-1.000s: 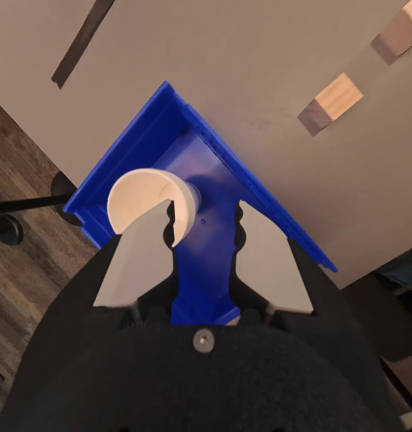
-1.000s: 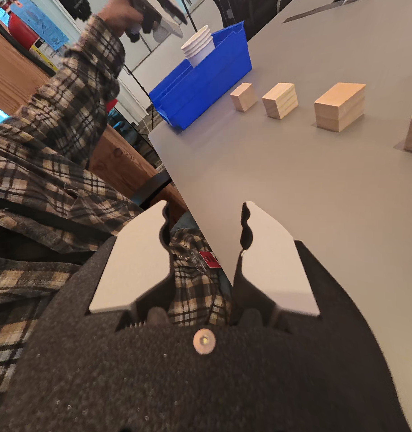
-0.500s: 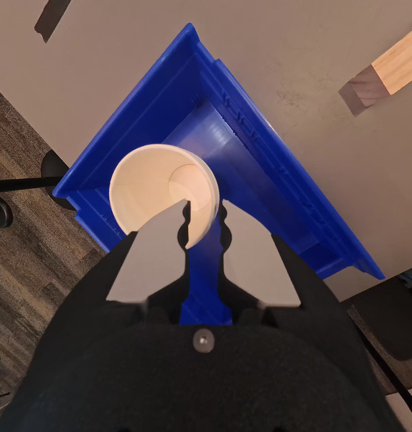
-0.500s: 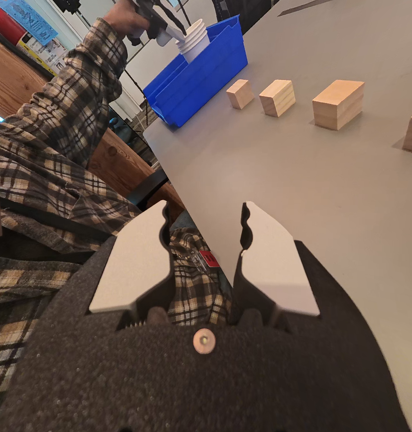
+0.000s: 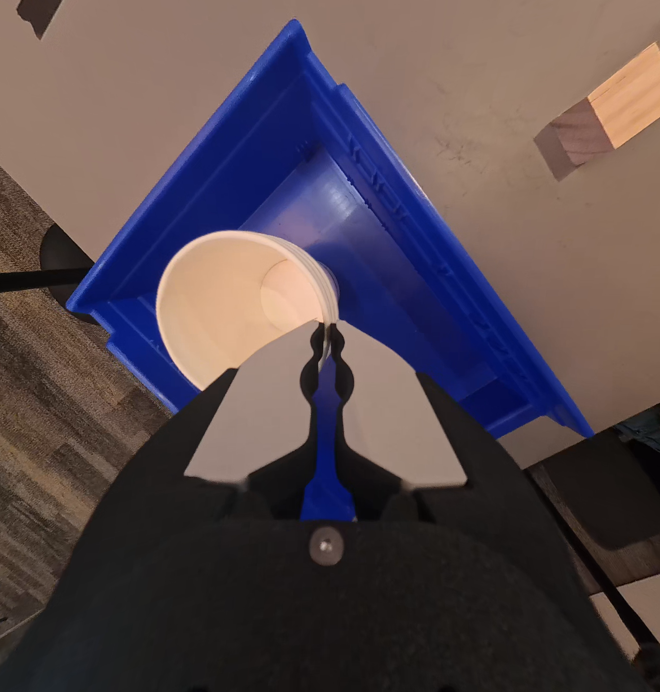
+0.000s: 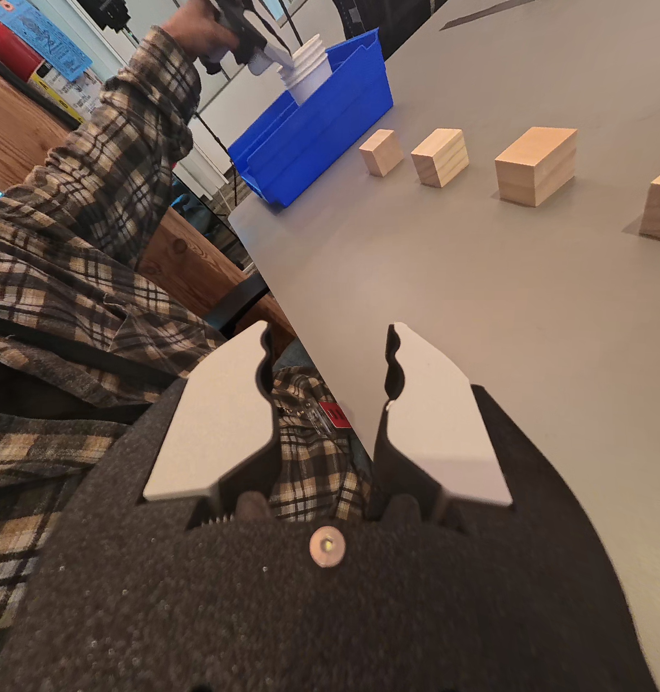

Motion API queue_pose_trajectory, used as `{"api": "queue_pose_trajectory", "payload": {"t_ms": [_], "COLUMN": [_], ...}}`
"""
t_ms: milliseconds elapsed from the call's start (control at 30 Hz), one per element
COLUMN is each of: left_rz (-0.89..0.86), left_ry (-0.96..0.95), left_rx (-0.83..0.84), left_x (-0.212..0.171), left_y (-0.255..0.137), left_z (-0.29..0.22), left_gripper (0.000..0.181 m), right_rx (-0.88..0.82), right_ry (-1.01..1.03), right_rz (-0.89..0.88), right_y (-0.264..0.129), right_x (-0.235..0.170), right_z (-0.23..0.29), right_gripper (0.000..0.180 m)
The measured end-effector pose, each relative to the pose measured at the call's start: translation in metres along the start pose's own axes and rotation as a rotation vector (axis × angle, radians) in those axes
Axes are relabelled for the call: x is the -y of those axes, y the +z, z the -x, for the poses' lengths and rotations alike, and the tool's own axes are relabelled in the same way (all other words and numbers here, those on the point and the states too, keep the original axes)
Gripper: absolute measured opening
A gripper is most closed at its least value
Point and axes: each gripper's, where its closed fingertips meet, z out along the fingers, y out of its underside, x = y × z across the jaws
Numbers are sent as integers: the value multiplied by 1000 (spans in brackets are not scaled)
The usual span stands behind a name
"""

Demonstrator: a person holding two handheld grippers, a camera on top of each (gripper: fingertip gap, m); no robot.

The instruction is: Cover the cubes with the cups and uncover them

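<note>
— Since half a second ago, what has moved on your side?

— Left gripper (image 5: 328, 329) has pressed together; its jaws were apart around the wall of the paper cup stack (image 5: 242, 303), and now they pinch the rim of that stack, one finger inside, one outside. Right gripper (image 6: 328, 333) sits where it was.

— Start close. What do you see near the right one?

— I see its jaws spread wide with nothing between them, hanging over the near edge of the grey table (image 6: 471, 299), with a plaid shirt (image 6: 96, 262) below and beside it.

— And farther out?

— Four wooden cubes (image 6: 534, 164) stand in a row on the table, apart from each other, all uncovered. Beyond them the blue bin (image 6: 321, 123) rests at the table's far corner. The stack of white cups stands upright inside the bin, toward its floor-side end, rims nested. A hand (image 6: 197, 33) in a plaid sleeve holds the left gripper above it.

— From the left camera?

— One cube (image 5: 620, 112) shows right of the bin, well apart from it.
</note>
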Motion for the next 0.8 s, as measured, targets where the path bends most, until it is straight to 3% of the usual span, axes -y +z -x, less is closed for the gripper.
{"api": "queue_pose_trajectory", "payload": {"t_ms": [33, 800], "left_rz": [-2, 0], "left_ry": [-1, 19], "left_rx": [-1, 41], "left_x": [0, 4], "left_y": [-2, -34], "left_z": [0, -7], "left_gripper": [3, 4], "right_rx": [2, 16], "right_ry": [-1, -14], "right_rz": [2, 5], "right_y": [1, 3], "right_x": [0, -1], "right_z": [0, 6], "right_gripper": [57, 57]}}
